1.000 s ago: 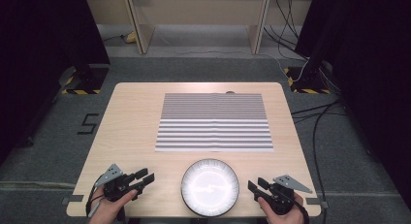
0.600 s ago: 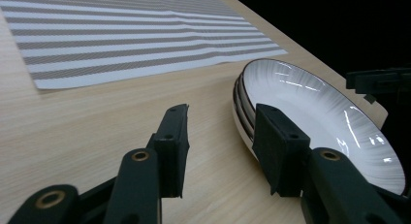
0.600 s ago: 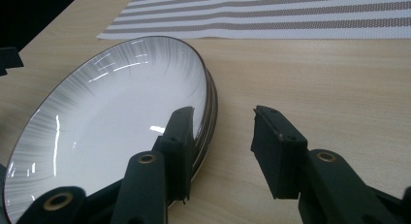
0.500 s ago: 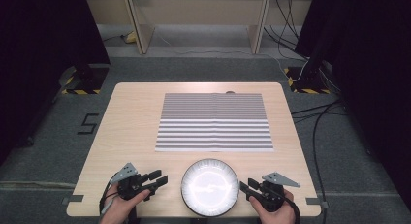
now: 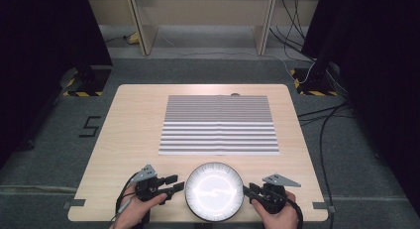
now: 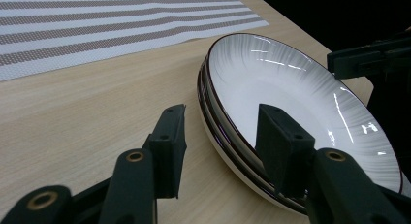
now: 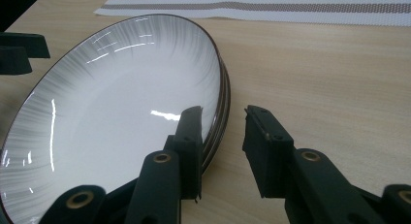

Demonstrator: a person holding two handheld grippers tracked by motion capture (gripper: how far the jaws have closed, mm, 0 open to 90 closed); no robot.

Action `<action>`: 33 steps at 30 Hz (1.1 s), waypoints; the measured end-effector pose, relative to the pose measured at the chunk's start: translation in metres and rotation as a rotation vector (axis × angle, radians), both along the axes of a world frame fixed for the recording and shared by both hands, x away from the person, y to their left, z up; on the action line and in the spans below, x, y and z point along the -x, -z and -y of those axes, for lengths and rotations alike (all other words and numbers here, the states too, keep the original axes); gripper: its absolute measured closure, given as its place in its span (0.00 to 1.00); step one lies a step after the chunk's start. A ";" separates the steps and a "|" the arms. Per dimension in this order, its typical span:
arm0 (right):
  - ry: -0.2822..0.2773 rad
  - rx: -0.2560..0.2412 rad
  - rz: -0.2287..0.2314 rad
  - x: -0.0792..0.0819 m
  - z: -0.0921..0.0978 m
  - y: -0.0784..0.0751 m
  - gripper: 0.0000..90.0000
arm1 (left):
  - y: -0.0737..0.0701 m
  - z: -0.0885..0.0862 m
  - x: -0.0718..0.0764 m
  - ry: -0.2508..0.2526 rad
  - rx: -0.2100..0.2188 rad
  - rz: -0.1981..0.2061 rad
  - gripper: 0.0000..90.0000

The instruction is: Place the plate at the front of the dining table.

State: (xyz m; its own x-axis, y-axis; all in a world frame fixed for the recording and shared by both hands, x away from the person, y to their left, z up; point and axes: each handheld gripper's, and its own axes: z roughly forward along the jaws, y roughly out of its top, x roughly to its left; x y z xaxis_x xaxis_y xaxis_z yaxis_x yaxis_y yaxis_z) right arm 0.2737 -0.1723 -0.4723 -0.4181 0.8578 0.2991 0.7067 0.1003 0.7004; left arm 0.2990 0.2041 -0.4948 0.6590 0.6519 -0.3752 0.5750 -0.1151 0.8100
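Plates [image 5: 214, 191], stacked, sit with their rim between both grippers' parted fingers [image 6: 167, 136], ungripped.

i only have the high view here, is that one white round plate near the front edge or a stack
Observer: A stack. In the left gripper view the white round plates with dark rims show several rims, one on another.
Operator: left gripper on it yet
Observer: The left gripper is open, with the rim of the stack between its jaws, one jaw over the white face and one outside. I can't tell if they touch.
Operator: and the right one
Observer: The right gripper is open too, one jaw over the plates' edge, the other over the light wooden table.
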 end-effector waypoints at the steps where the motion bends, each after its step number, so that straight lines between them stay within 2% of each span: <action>1: -0.002 0.000 -0.003 0.000 -0.001 0.000 0.76 | 0.000 0.001 0.000 0.002 0.001 -0.006 0.60; 7: -0.027 0.014 -0.039 -0.002 -0.005 0.002 0.79 | 0.001 0.002 -0.003 0.006 -0.004 -0.031 0.60; 12: -0.042 0.018 -0.039 -0.003 -0.009 0.000 0.81 | 0.001 0.004 -0.004 0.016 -0.015 -0.041 0.60; 17: -0.048 0.041 -0.056 -0.003 -0.011 -0.001 0.88 | -0.001 0.005 -0.004 0.028 -0.025 -0.028 0.65; 19: -0.042 0.031 -0.061 -0.003 -0.010 -0.001 0.89 | -0.003 0.006 -0.003 0.027 -0.027 -0.032 0.65; 23: -0.044 0.027 -0.076 -0.005 -0.009 -0.002 0.89 | -0.003 0.008 -0.005 0.035 -0.039 -0.054 0.65; 29: -0.039 0.036 -0.131 -0.009 -0.011 -0.008 0.90 | -0.004 0.013 -0.008 0.052 -0.054 -0.093 0.69; 31: -0.032 0.031 -0.147 -0.010 -0.011 -0.010 0.93 | -0.003 0.013 -0.008 0.058 -0.054 -0.100 0.71; 33: -0.052 0.043 -0.144 -0.012 -0.010 -0.015 0.99 | -0.003 0.014 -0.008 0.059 -0.050 -0.107 0.73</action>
